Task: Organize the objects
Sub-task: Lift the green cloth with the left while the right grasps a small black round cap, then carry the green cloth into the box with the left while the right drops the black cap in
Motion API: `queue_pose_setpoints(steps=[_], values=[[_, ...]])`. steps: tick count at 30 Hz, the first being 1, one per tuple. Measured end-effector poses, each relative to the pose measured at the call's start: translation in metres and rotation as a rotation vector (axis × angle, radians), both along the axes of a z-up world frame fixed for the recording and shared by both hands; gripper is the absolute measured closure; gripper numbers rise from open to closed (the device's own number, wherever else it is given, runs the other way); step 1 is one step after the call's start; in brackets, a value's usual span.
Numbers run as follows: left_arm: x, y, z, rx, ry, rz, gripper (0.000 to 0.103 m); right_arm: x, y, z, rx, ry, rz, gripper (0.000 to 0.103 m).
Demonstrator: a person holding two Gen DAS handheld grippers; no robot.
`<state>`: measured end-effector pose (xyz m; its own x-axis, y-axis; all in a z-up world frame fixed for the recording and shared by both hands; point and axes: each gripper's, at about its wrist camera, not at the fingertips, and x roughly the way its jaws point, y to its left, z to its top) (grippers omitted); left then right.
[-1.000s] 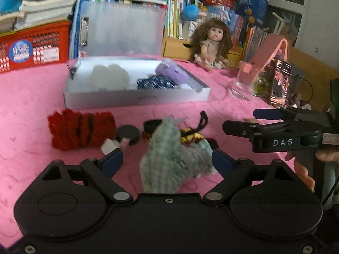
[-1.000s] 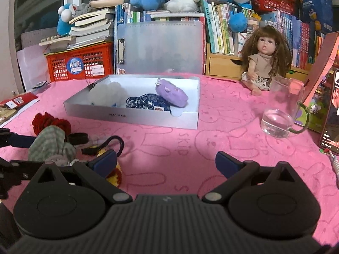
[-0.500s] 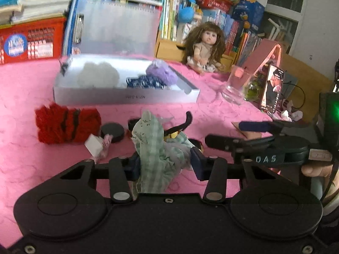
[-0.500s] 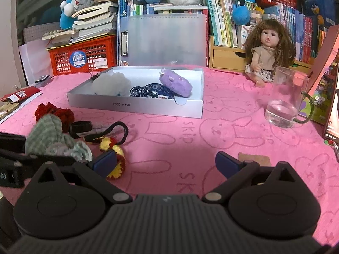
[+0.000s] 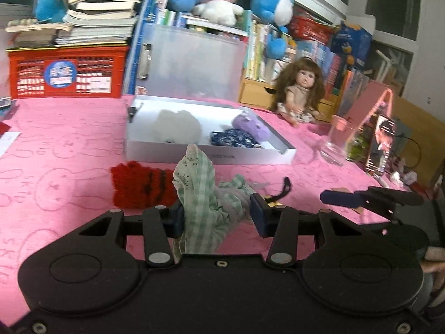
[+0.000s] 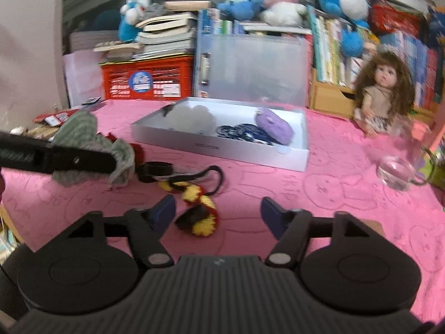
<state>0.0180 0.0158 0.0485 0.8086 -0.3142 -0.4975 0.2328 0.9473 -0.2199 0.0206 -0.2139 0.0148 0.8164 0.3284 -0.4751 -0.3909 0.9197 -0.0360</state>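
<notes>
Green checked cloth [image 5: 198, 194] sits clamped between the pads of the left tongs [image 5: 215, 217], lifted off the pink table [image 5: 69, 144] in front of the red knitted piece [image 5: 139, 185]. Right tongs [image 6: 218, 213] have just been closing; their jaws stand partly apart, with the yellow, red and black knitted band [image 6: 198, 210] on the table between the fingers, not yet pressed. White shallow box [image 6: 222, 147] lies farther back and holds a white fluffy item [image 6: 193, 118], a dark blue patterned piece [image 6: 244, 133] and a purple plush item [image 6: 275, 128]. Glass mug [image 6: 397, 172] stands near the doll [image 6: 381, 97].
</notes>
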Motion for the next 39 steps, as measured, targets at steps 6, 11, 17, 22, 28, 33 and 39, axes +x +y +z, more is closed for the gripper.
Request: queue_pose_setpoints(steps=[6, 11, 17, 22, 28, 33, 39], values=[[-0.001, 0.011, 0.000, 0.007, -0.010, 0.038, 0.058, -0.004, 0.024, -0.008, -0.095, -0.005, 0.054, 0.046], [0.001, 0.014, -0.001, 0.011, -0.003, 0.053, 0.058, -0.004, 0.039, -0.016, -0.165, -0.011, 0.060, 0.050], [0.002, 0.014, -0.002, 0.016, -0.004, 0.061, 0.058, -0.001, 0.050, -0.022, -0.237, -0.029, 0.025, 0.066], [0.002, 0.016, -0.002, 0.013, -0.008, 0.073, 0.058, -0.001, 0.047, -0.020, -0.211, -0.029, 0.017, 0.067], [0.010, 0.019, 0.004, 0.009, -0.018, 0.091, 0.058, 0.002, 0.036, -0.008, -0.111, -0.003, -0.001, 0.066], [0.022, 0.021, 0.014, 0.002, -0.039, 0.110, 0.058, 0.008, 0.022, 0.012, -0.016, 0.001, -0.042, 0.066], [0.043, 0.022, 0.026, -0.005, -0.059, 0.123, 0.058, 0.030, 0.005, 0.030, 0.047, 0.001, -0.117, 0.067]])
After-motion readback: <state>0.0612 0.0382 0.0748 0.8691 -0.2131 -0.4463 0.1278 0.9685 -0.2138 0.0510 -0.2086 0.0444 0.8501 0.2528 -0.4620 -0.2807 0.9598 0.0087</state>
